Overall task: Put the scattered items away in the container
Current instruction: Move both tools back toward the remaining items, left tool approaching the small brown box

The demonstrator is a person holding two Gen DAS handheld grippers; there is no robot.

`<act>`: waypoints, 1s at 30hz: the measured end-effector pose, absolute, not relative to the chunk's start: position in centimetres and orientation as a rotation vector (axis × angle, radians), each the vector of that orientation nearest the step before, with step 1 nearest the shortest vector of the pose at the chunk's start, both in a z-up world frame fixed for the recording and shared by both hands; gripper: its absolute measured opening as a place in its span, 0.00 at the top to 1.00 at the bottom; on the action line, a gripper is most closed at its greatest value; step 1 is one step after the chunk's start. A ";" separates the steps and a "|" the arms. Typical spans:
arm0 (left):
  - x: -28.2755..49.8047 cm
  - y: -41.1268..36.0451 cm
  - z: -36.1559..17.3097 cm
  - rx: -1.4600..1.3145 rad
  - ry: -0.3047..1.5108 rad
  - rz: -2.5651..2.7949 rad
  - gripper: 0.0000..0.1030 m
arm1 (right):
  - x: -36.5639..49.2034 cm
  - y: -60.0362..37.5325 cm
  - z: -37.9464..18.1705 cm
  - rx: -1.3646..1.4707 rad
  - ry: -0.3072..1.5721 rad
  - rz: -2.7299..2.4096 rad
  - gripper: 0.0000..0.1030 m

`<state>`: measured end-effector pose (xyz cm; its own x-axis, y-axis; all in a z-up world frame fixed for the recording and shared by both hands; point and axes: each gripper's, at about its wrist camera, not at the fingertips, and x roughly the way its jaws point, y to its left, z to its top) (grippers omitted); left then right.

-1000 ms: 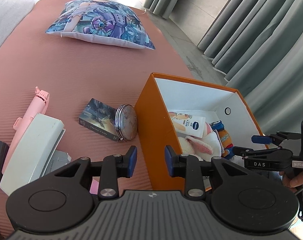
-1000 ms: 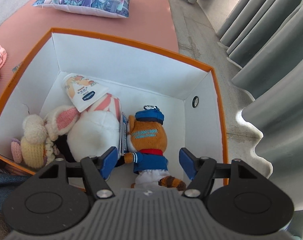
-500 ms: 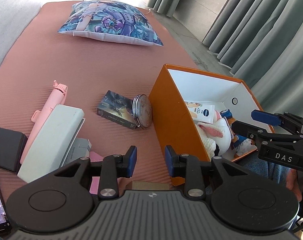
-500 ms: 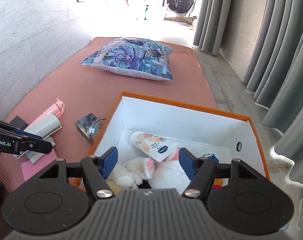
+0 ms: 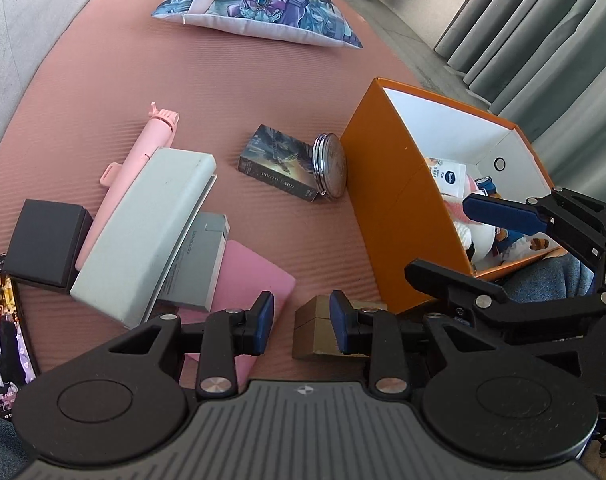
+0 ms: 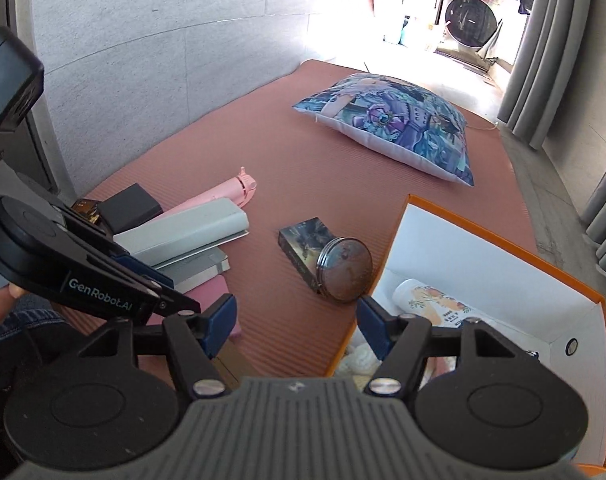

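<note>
I am holding two tongs over a ribbed salmon-pink floor mat [image 5: 151,80]. My left tongs [image 5: 297,322] are standing a little apart with nothing between the pads, hovering just above one small gold-brown cardboard box [image 5: 317,334] that is lying beside the near corner of the one orange cardboard container with white inside walls [image 5: 387,184]. My right tongs [image 6: 295,326] are gaping wide and empty, hanging above the container's left rim.

Still lying out on the mat I am counting: one dark printed card box [image 5: 281,168] reading "PHOTO CARD" on its edge, one round silver compact [image 5: 330,166] leaning on edge between that card box and the container wall, one pale grey-green long case [image 5: 143,232], one pink handheld fan [image 5: 137,168] partly under it, one grey flat box [image 5: 197,268] with small print I cannot read, one flat pink pad [image 5: 247,280], and one black square box [image 5: 47,240]. One phone [image 5: 5,344] is showing a man in a suit at the left edge.

Inside the container I am seeing one white tube [image 6: 435,300] with orange print and a blue oval logo, plus plush toys [image 5: 483,228] whose number I cannot tell. One printed anime cushion [image 6: 391,120] is sitting at the mat's far end. In the right wrist view my left tool is reading "GenRobot.AI".
</note>
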<state>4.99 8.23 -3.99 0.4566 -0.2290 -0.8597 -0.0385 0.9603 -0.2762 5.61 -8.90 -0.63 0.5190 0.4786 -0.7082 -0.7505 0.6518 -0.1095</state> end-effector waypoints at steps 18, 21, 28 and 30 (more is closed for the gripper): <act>4.6 9.2 -6.9 -0.248 1.248 -0.095 0.67 | 4.7 -3.8 -4.5 -0.862 0.873 0.915 0.39; 4.6 9.7 -7.0 -0.275 1.252 -0.100 0.67 | 5.0 -3.2 -5.1 -0.920 0.905 0.927 0.35; 4.7 10.3 -7.5 -0.323 1.271 -0.106 0.66 | 6.1 -2.7 -5.9 -0.954 0.974 0.944 0.30; 4.8 10.4 -7.6 -0.335 1.278 -0.106 0.62 | 6.4 -2.5 -6.2 -0.959 0.995 0.948 0.30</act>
